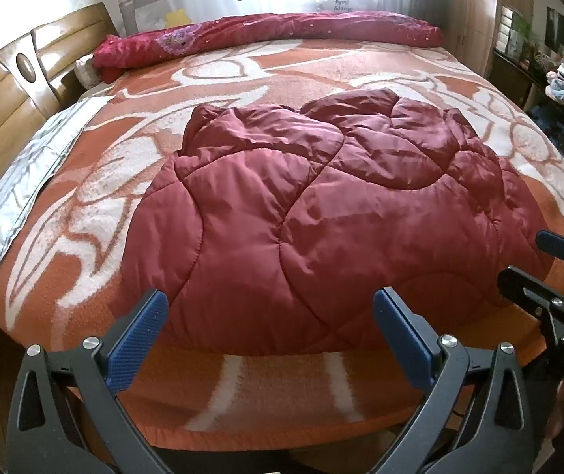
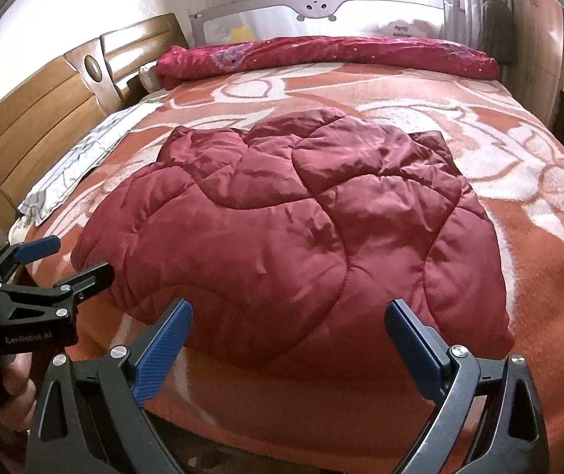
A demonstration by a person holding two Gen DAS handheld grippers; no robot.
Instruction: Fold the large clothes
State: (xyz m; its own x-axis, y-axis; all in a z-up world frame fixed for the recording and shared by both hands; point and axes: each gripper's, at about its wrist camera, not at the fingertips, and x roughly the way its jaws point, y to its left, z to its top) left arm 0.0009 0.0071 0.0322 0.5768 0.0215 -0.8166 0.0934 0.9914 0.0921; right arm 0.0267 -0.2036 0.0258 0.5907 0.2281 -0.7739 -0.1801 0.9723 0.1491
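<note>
On the far left we see a pillow (image 1: 25, 181), its near end cut off by the frame edge. Our left gripper (image 1: 270, 335) hangs released, jaws wide, just short of the jacket (image 1: 321, 217). The jacket lies in a rumpled heap mid-bed on the blanket (image 1: 282, 395); sleeves and collar are hard to make out. Our right gripper (image 2: 287, 343) is released too, nothing between its jaws, near the jacket's near edge.

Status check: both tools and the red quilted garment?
Left tool open, empty. Right tool open, empty. Red quilted garment bunched on blanket, ungripped. Nothing in the way.
</note>
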